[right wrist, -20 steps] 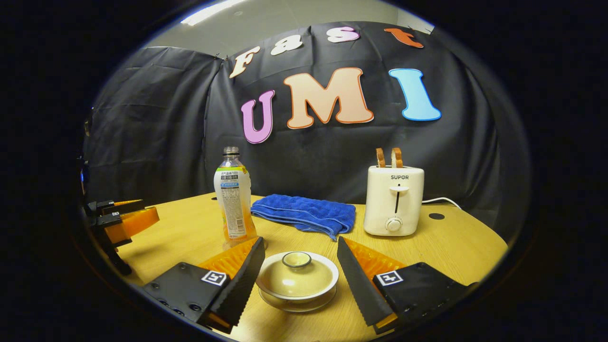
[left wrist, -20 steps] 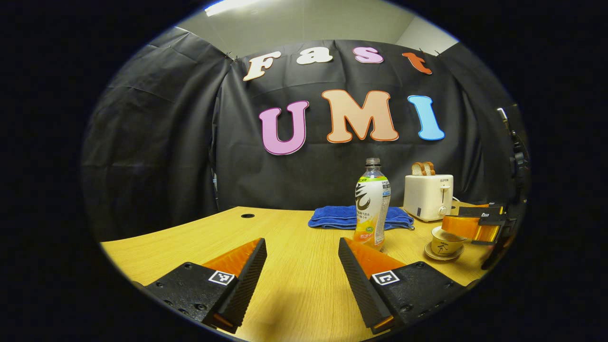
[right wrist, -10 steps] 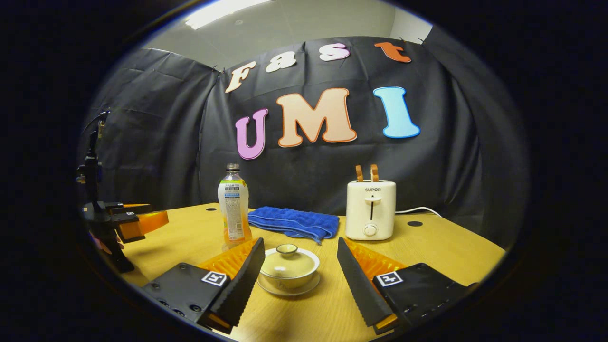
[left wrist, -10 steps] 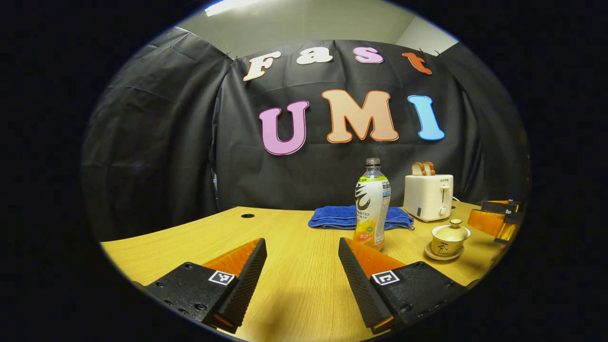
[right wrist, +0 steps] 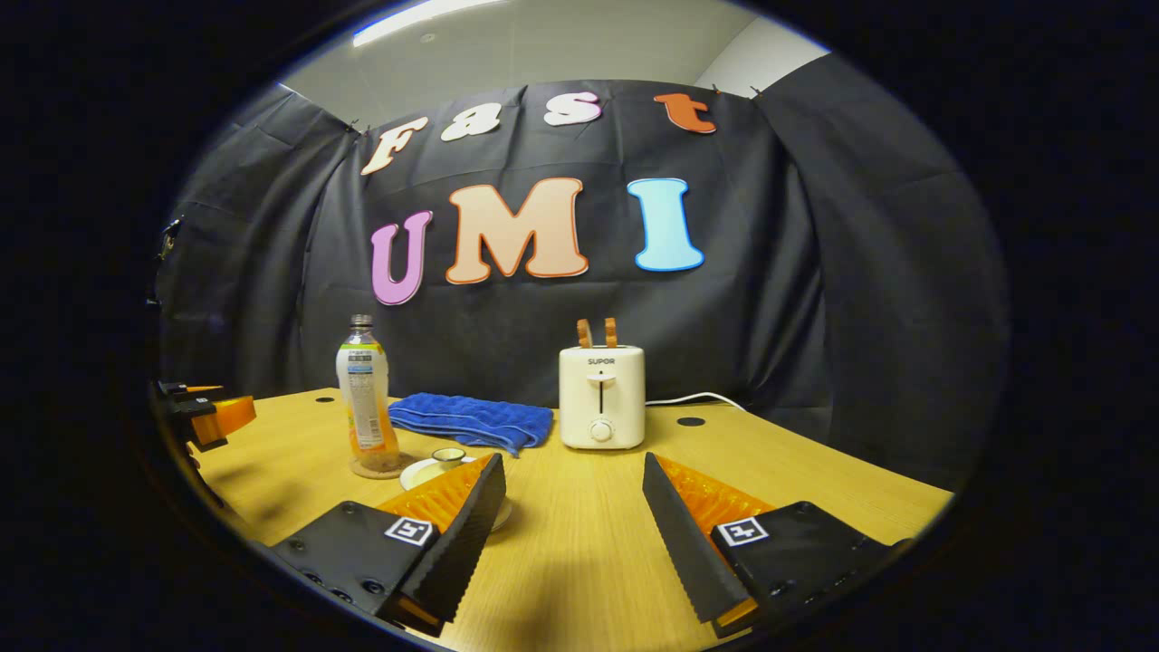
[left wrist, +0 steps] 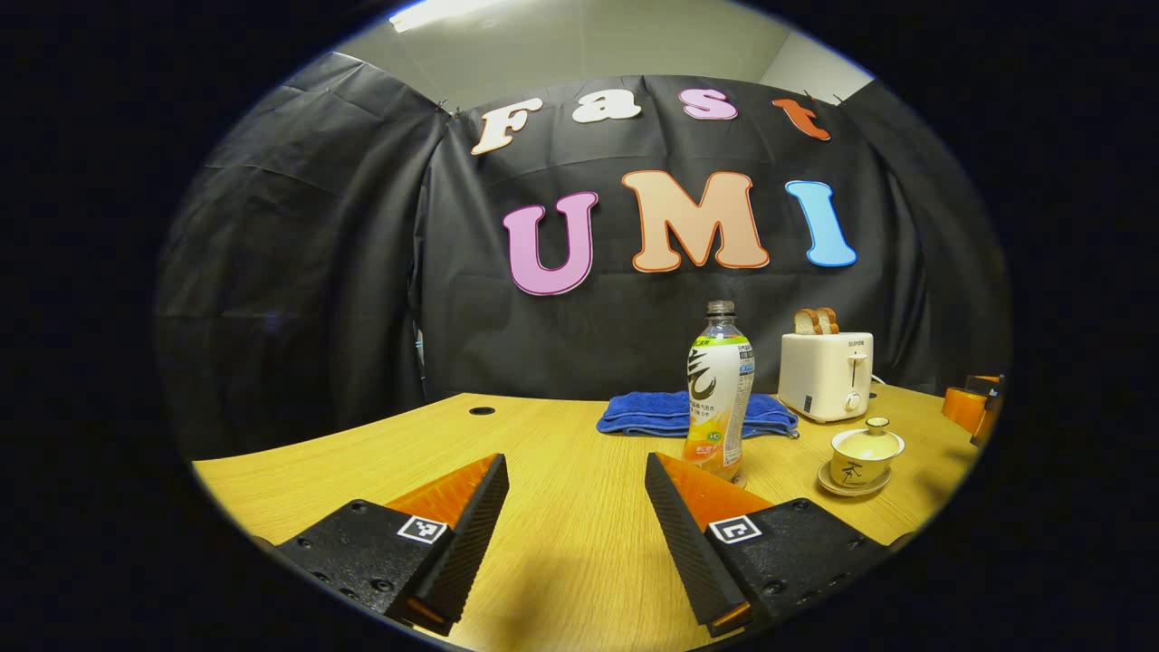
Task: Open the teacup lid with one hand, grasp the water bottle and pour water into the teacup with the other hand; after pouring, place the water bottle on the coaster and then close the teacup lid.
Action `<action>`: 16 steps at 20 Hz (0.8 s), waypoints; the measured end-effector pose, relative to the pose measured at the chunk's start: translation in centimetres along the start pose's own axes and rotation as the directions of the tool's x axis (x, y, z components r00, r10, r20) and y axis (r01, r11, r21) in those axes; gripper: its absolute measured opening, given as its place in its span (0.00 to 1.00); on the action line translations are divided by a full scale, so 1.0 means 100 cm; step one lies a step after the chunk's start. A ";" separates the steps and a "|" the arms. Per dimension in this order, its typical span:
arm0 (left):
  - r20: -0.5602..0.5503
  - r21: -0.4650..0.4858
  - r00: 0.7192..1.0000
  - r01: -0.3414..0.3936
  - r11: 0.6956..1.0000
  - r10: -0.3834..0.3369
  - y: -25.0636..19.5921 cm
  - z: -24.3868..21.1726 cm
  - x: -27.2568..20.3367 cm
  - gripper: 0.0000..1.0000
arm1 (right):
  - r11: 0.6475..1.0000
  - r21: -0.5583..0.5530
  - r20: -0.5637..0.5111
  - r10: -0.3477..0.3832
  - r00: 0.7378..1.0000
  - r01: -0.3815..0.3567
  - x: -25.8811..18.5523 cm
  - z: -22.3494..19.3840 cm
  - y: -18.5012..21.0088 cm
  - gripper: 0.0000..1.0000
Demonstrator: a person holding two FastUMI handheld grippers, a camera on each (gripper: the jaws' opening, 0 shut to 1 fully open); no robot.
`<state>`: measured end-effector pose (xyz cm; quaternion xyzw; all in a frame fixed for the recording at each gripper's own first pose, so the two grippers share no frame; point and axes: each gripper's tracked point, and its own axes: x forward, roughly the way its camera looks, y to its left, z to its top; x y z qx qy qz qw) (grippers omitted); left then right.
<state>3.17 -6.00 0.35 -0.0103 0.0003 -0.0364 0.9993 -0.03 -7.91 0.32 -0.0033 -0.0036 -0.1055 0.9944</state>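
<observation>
Ceramic teacup [right wrist: 445, 464] half behind fingers [right wrist: 462, 534]

Bright, even light from a ceiling strip lamp [left wrist: 436, 11], soft shadows on the table [left wrist: 579, 543], sharp focus, fisheye-bent edges

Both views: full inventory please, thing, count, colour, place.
table: 1, light wood, underneath everything
bottle: 1, clear with white and green label, orange drink low inside, upright on the coaster
coaster: 1, tan, round, under the bottle
teacup: 1, cream, lid on, on its saucer, right of the bottle in the left gripper view
saucer: 1, cream, under the teacup
towel: 1, blue, folded, behind the bottle
toaster: 1, white, at the back, white cord trailing off
toast: 2 slices, brown, standing in the toaster slots
left gripper: 1, open, empty, over bare table
right gripper: 1, open, empty, teacup just past one finger
</observation>
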 end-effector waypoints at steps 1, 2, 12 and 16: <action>-0.001 0.000 1.000 -0.002 1.000 0.002 0.000 -0.001 0.000 0.89 | 1.000 -0.001 0.001 -0.010 1.000 0.010 0.000 0.000 -0.002 0.94; -0.001 0.000 1.000 -0.007 1.000 0.007 0.000 0.000 0.001 0.89 | 1.000 0.000 0.002 -0.014 1.000 0.014 0.000 0.000 -0.002 0.94; -0.001 0.001 1.000 -0.018 1.000 0.018 0.002 -0.001 0.001 0.89 | 1.000 -0.002 0.002 -0.013 1.000 0.013 -0.001 0.000 -0.002 0.96; 0.000 0.002 1.000 -0.018 1.000 0.018 0.002 -0.001 0.000 0.89 | 1.000 -0.001 0.002 -0.013 1.000 0.013 0.000 -0.001 -0.002 0.97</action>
